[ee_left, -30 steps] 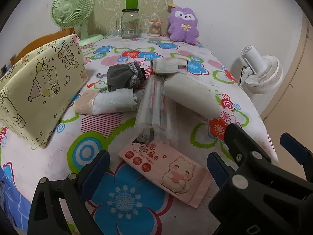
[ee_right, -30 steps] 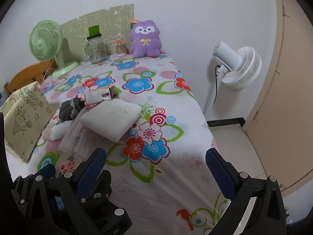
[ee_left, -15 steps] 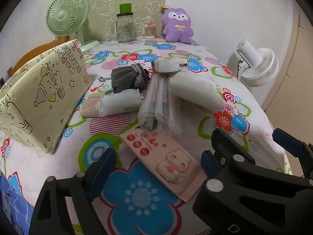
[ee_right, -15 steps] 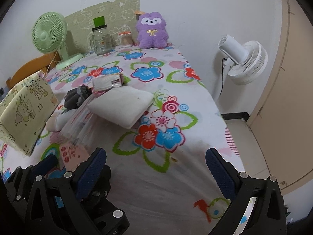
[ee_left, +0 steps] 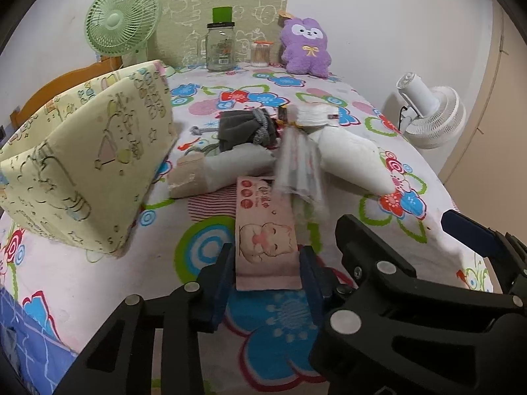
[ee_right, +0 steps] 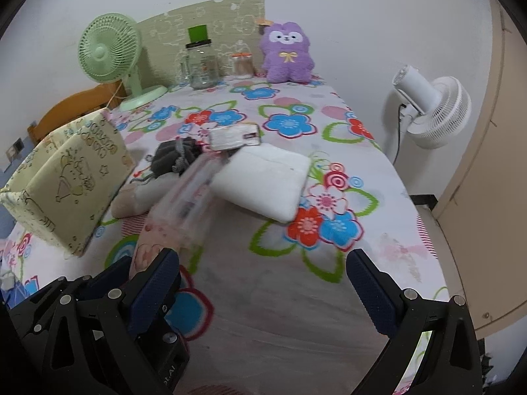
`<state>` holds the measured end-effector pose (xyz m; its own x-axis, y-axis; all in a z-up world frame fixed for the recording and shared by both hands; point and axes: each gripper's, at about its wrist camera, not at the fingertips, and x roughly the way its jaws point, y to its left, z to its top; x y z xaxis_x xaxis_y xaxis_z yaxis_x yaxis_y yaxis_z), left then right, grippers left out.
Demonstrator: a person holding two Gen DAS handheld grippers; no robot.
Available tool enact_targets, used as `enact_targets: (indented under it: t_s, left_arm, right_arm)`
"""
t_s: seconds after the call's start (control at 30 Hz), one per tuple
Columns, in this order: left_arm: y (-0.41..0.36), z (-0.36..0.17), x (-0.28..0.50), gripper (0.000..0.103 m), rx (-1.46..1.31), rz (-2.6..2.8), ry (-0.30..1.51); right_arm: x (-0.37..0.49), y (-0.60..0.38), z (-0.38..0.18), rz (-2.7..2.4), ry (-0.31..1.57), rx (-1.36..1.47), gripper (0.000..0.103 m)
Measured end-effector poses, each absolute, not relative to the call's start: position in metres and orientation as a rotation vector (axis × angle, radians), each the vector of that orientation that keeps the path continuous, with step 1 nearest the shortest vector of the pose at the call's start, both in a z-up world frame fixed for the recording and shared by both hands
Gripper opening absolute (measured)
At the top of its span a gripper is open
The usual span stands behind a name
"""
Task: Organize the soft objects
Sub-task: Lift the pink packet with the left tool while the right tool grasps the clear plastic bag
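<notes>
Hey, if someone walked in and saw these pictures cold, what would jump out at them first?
Probably the pink wet-wipes pack with the cartoon cat, clamped between the left gripper right in the foreground. Behind it, a heap of soft things sits mid-table on the loud flowered tablecloth, beside a pale yellow fabric storage box. At the far end, a purple plush toy stands near a green desk fan.
</notes>
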<state>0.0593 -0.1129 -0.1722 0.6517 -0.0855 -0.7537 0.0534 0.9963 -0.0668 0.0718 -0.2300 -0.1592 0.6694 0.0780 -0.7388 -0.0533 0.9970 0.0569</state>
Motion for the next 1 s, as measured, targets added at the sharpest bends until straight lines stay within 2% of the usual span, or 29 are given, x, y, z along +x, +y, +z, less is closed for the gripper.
enact_targets:
  t_s: [0.2, 0.33, 0.43, 0.5, 0.57, 0.67, 1.0]
  left_arm:
    - [-0.103, -0.171, 0.061, 0.043, -0.054, -0.058, 0.856]
    - [-0.101, -0.170, 0.064, 0.052, -0.053, -0.059, 0.843]
    - [-0.099, -0.171, 0.070, 0.052, -0.068, -0.071, 0.854]
    - [-0.097, -0.173, 0.072, 0.051, -0.079, -0.079, 0.869]
    - [-0.097, -0.173, 0.073, 0.043, -0.076, -0.083, 0.871]
    - [-0.094, -0.172, 0.075, 0.040, -0.072, -0.100, 0.878]
    - [-0.076, -0.165, 0.076, 0.039, -0.066, -0.060, 0.856]
  right_arm:
    - [0.076, -0.221, -0.158, 0.093, 0.840, 0.043, 0.103]
    - [0.079, -0.219, -0.157, 0.086, 0.844, 0.049, 0.103]
    - [0.082, -0.218, -0.157, 0.075, 0.845, 0.047, 0.103]
    - [0.084, -0.218, -0.157, 0.072, 0.847, 0.045, 0.103]
    - [0.086, -0.216, -0.157, 0.076, 0.852, 0.043, 0.103]
    - [0.089, -0.213, -0.157, 0.079, 0.857, 0.043, 0.103]
    - [0.099, -0.192, -0.156, 0.116, 0.861, 0.041, 0.103]
